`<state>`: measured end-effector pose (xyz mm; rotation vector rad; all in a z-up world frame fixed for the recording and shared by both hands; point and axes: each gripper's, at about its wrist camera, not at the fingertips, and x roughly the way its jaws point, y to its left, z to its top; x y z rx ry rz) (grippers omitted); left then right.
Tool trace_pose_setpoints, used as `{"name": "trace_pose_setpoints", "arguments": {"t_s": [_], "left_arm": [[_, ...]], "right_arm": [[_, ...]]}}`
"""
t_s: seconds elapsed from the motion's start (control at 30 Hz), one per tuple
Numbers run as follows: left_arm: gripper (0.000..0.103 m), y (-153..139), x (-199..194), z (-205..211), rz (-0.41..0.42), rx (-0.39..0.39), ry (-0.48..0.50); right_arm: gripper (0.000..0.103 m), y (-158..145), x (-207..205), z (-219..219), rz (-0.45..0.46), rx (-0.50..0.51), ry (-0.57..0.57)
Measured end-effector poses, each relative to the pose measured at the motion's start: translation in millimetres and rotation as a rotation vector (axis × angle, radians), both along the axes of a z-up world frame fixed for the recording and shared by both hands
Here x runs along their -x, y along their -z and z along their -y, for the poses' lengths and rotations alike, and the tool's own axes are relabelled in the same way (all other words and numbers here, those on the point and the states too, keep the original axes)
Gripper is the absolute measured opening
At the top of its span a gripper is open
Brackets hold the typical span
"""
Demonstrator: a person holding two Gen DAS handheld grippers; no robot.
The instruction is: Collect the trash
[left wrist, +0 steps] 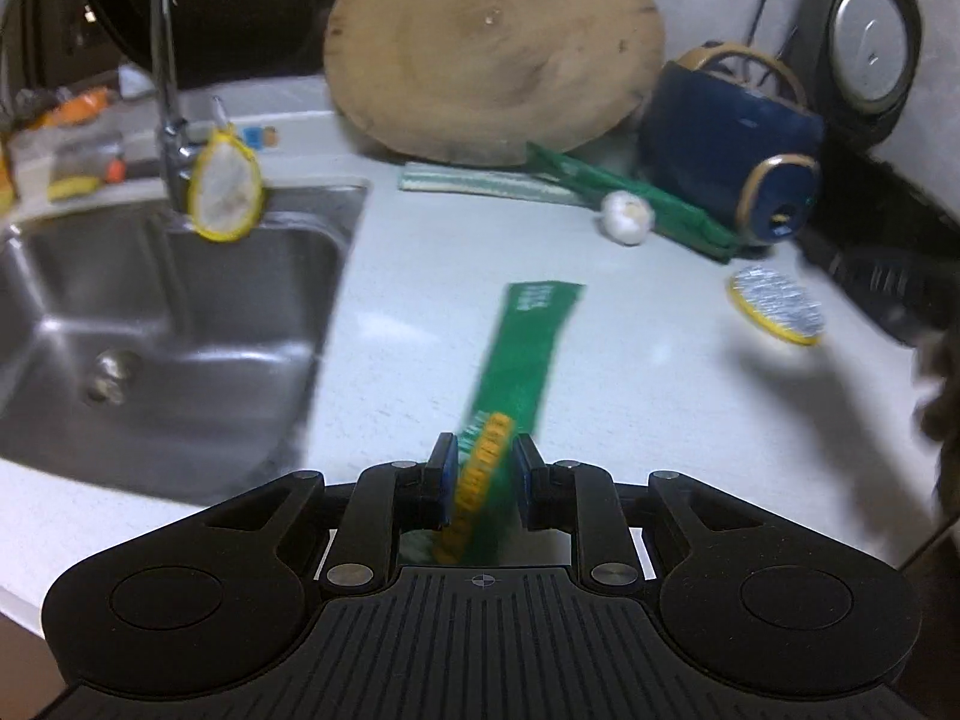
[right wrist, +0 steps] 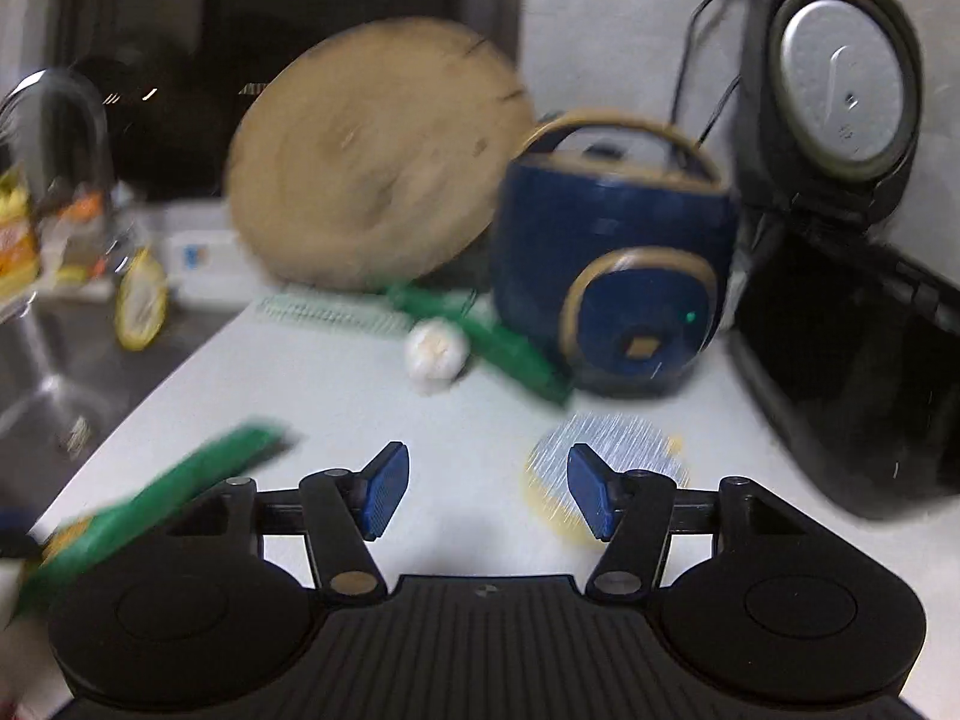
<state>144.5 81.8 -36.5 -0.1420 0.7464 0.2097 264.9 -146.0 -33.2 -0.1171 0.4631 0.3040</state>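
My left gripper (left wrist: 485, 477) is shut on one end of a long green wrapper (left wrist: 522, 348) with yellow lettering, which sticks out forward above the white counter (left wrist: 390, 312). The same wrapper (right wrist: 174, 486) crosses the lower left of the right wrist view. My right gripper (right wrist: 489, 480) is open with nothing between its blue pads. A round foil lid with a yellow rim (right wrist: 630, 444) lies on the counter just behind its right finger; the left wrist view has that lid (left wrist: 774, 306) at the right. Another green packet (left wrist: 636, 195) and a garlic bulb (left wrist: 627, 216) lie further back.
A steel sink (left wrist: 150, 312) with a tap (left wrist: 162, 60) is on the left; a yellow-rimmed lid (left wrist: 225, 186) hangs by the tap. A round wooden board (left wrist: 492, 48), a blue pot (right wrist: 618, 276), a striped cloth (left wrist: 480, 180) and a black open-lidded appliance (right wrist: 852, 360) stand at the back and right.
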Motion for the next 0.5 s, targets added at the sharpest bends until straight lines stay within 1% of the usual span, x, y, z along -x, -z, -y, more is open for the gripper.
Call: {"name": "trace_pose_setpoints", "arguments": {"t_s": [0.03, 0.13, 0.2, 0.23, 0.33, 0.43, 0.47, 0.5], "left_arm": [[0.023, 0.0, -3.1, -0.8, -0.006, -0.024, -0.021], [0.023, -3.4, -8.5, -8.8, -0.008, -0.025, -0.069], [0.023, -11.7, -10.6, -13.3, 0.005, -0.053, -0.085], [0.023, -18.0, -11.7, -15.7, 0.022, -0.065, -0.092], [0.023, -48.3, -13.1, -27.6, 0.133, -0.069, -0.128], [0.023, -80.5, -11.0, -40.1, 0.259, -0.042, -0.148], [0.023, -88.9, -10.5, -44.3, 0.290, -0.030, -0.155], [0.023, -94.1, -11.6, -47.4, 0.303, -0.022, -0.162]], "right_arm": [[0.059, -2.1, -9.0, 0.2, 0.021, 0.002, 0.005], [0.059, -14.2, -34.4, -3.8, 0.051, -0.017, -0.044], [0.059, -23.7, -46.5, -7.6, 0.066, -0.043, -0.065], [0.059, -27.8, -53.7, -8.8, 0.059, -0.065, -0.074], [0.059, -32.5, -78.6, -12.7, -0.013, -0.115, -0.071], [0.059, -24.9, -95.0, -9.5, -0.108, -0.181, -0.066], [0.059, -20.3, -97.9, -8.9, -0.136, -0.194, -0.070], [0.059, -15.3, -99.5, -9.2, -0.155, -0.193, -0.071]]}}
